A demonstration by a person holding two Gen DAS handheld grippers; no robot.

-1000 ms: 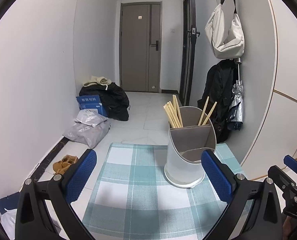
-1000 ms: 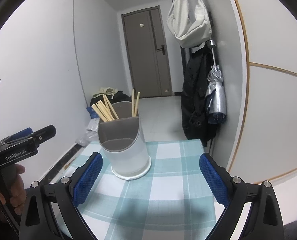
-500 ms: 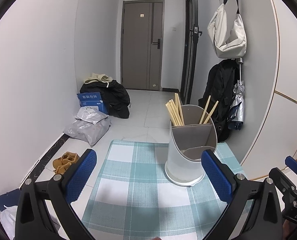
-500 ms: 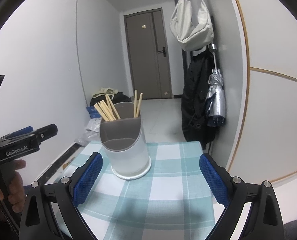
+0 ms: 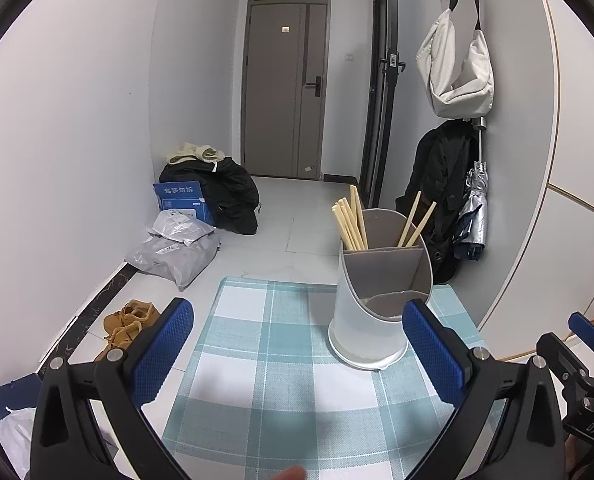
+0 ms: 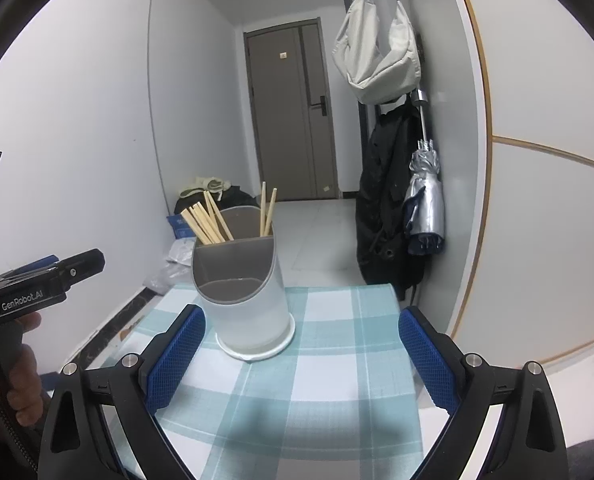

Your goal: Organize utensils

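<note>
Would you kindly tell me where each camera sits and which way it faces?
Left wrist: on the left gripper, open, facing the grey-and-white divided utensil holder ahead-right; right gripper at right edge.
Right wrist: on the right gripper, open, holder ahead-left; left gripper and a hand at left.
Shared: holder, wooden chopsticks, teal checked tablecloth, grey door.

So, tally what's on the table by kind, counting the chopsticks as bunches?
Utensil holder: 1
Chopstick bunches: 2, one in each rear compartment
Checked cloth: 1
Total: 4
</note>
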